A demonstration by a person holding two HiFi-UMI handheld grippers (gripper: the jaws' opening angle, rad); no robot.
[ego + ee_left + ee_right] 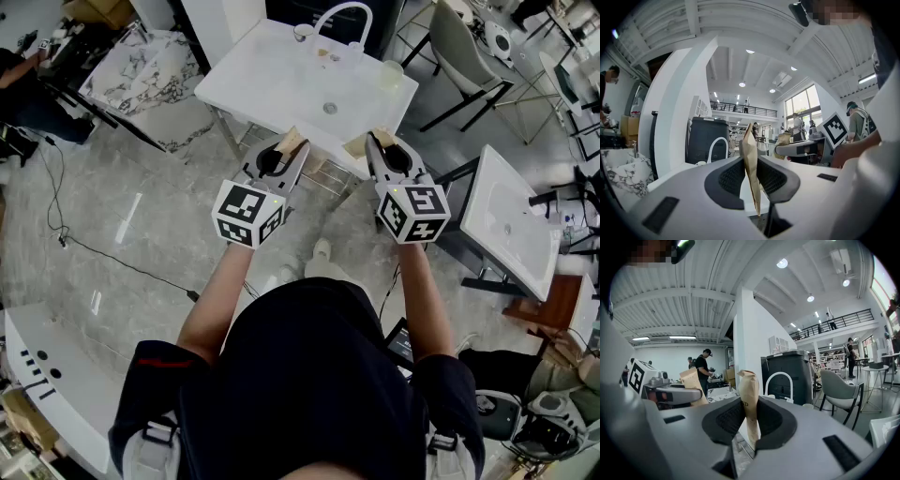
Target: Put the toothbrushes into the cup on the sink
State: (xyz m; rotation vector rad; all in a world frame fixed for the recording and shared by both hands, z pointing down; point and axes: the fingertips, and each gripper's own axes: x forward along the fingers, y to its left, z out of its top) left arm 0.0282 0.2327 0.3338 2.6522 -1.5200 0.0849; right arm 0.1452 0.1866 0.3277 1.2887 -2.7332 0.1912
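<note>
**Inspector:** Report, nearest first.

**Operator:** My left gripper (750, 180) is clenched on the left brown paper packet (751, 154). My right gripper (749, 422) is clenched on the right brown paper packet (749, 394). I judge both to be wrapped toothbrushes. Both hang near the front edge of the sink (272, 89).

**Inspector:** Hazards?

**Operator:** The pads pinch thin paper, so a packet may slip or crumple. The cup (391, 74) stands on the far right corner, near the faucet (343, 13). A long, tall packet could tip it.
</note>
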